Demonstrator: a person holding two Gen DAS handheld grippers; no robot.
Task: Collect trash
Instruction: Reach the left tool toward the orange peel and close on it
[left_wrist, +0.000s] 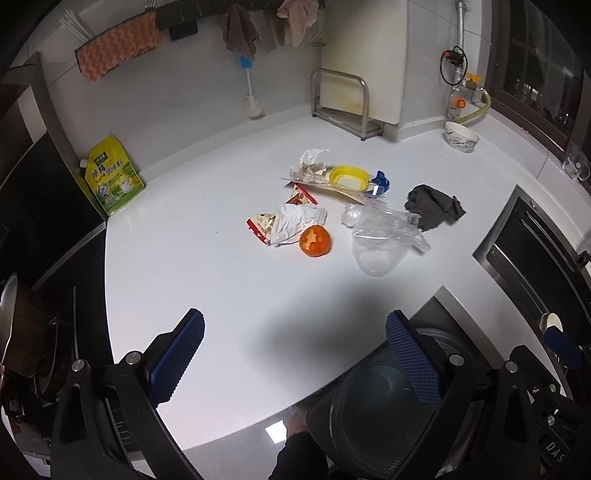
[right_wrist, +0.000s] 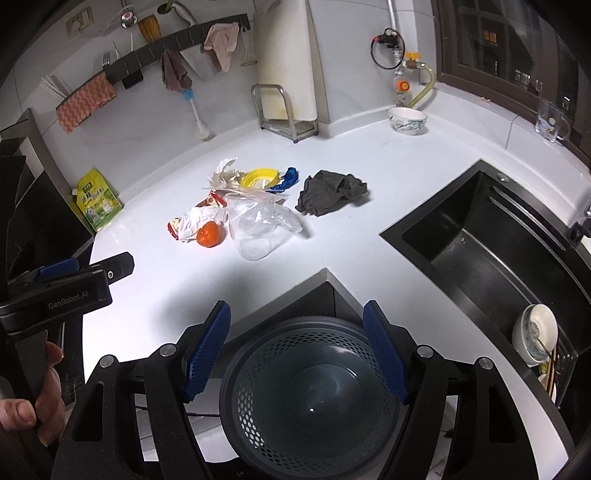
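A heap of trash lies mid-counter: an orange peel (left_wrist: 314, 240) (right_wrist: 209, 234), crumpled white paper (left_wrist: 295, 221) (right_wrist: 199, 218), red snack wrappers (left_wrist: 260, 226), a clear plastic cup (left_wrist: 375, 254) (right_wrist: 255, 236), a clear bag (left_wrist: 388, 221), a yellow lid (left_wrist: 349, 178) (right_wrist: 258, 178) and a blue scrap (left_wrist: 380, 181) (right_wrist: 286, 179). A dark perforated bin (right_wrist: 310, 398) (left_wrist: 380, 410) stands on the floor below the counter edge. My left gripper (left_wrist: 295, 354) is open and empty over the near counter. My right gripper (right_wrist: 295, 350) is open and empty above the bin.
A dark grey cloth (left_wrist: 434, 206) (right_wrist: 332, 192) lies right of the heap. A black sink (right_wrist: 491, 251) holds dishes at the right. A yellow-green pouch (left_wrist: 110, 177), a metal rack (left_wrist: 343, 107), a bowl (right_wrist: 408, 120) and a glass mug (right_wrist: 550, 122) stand along the back.
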